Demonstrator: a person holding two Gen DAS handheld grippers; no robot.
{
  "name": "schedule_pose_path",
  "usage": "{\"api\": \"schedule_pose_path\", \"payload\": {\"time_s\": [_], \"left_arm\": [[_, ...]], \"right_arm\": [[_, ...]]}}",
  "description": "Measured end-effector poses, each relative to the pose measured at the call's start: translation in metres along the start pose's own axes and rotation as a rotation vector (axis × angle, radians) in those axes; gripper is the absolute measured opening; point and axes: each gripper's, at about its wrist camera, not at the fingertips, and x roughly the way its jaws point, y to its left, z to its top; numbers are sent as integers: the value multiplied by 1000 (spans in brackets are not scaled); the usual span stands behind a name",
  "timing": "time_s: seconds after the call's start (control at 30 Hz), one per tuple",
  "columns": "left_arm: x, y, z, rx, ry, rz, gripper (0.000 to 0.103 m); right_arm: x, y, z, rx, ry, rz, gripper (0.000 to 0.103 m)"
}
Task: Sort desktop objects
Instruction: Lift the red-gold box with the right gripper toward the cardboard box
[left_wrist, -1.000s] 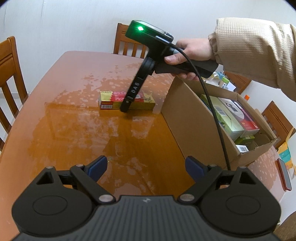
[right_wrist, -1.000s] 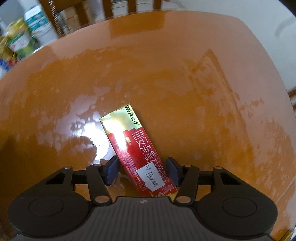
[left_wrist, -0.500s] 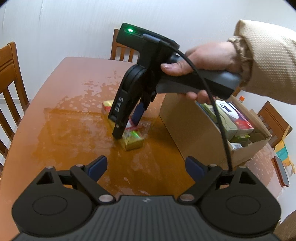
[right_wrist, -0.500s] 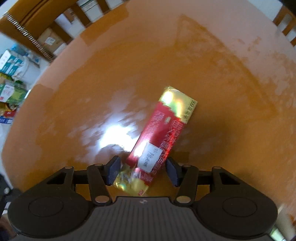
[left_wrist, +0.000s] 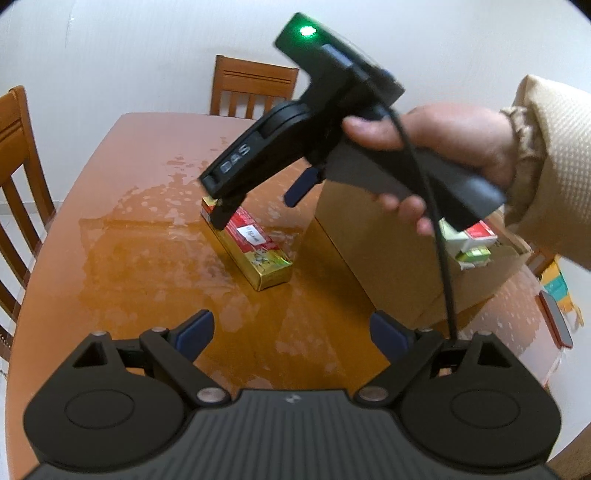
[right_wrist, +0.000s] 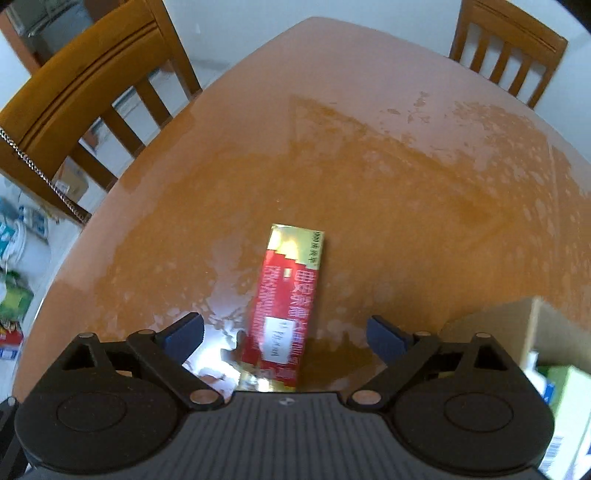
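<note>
now the right gripper (right_wrist: 284, 334) hangs over the red-and-gold box (left_wrist: 246, 246), its jaws having just been opening — the box lies flat on the wooden table (left_wrist: 147, 236) between the spread pads, neither pressing it. just beside it stands the cardboard box (left_wrist: 388, 258) with packets inside. nearer me the left gripper (left_wrist: 291, 330) gapes wide, nothing in it.

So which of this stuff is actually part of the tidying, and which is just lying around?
Part of the job:
- long red and gold carton
- open brown cardboard box
- right tool

Just around:
- brown wooden chairs
- glossy orange table
</note>
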Motion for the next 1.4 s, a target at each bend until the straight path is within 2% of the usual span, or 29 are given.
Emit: {"api": "schedule_pose_path", "payload": {"time_s": [0.03, 0.07, 0.1, 0.23, 0.3, 0.33, 0.37, 0.4, 0.57, 0.7, 0.9, 1.1, 1.4], "left_arm": [[-1, 1, -1, 5, 3, 0, 91], [-2, 1, -2, 9, 7, -1, 91], [-3, 2, -3, 13, 9, -1, 91], [-7, 5, -7, 27, 13, 1, 91], [-9, 8, -9, 30, 11, 2, 91], [-10, 9, -10, 26, 13, 2, 91], [-10, 11, -11, 22, 13, 2, 91], [-11, 12, -11, 18, 12, 2, 91], [-6, 19, -8, 24, -3, 3, 91], [5, 28, 1, 6, 1, 4, 91], [-3, 30, 5, 10, -21, -17, 91], [-25, 24, 7, 43, -44, -37, 91], [-67, 3, 22, -22, -135, -109, 91]], "right_arm": [[-2, 2, 10, 0, -17, -23, 93], [1, 6, 14, 7, -22, -31, 81], [8, 10, 12, 17, -22, -31, 76], [32, 24, 8, 32, -5, -78, 74], [33, 25, 6, 44, -12, -71, 74], [34, 26, 5, 42, -18, -77, 69], [34, 28, 5, 35, -18, -88, 54], [29, 22, 4, 37, -11, -86, 46], [29, 20, 1, 81, -18, -65, 45], [18, 16, -8, 157, -36, 4, 45], [-14, 18, -23, 189, -69, 88, 44], [-37, 6, -42, 286, -67, 270, 44], [-84, -30, -74, 373, -141, 474, 44]]}}
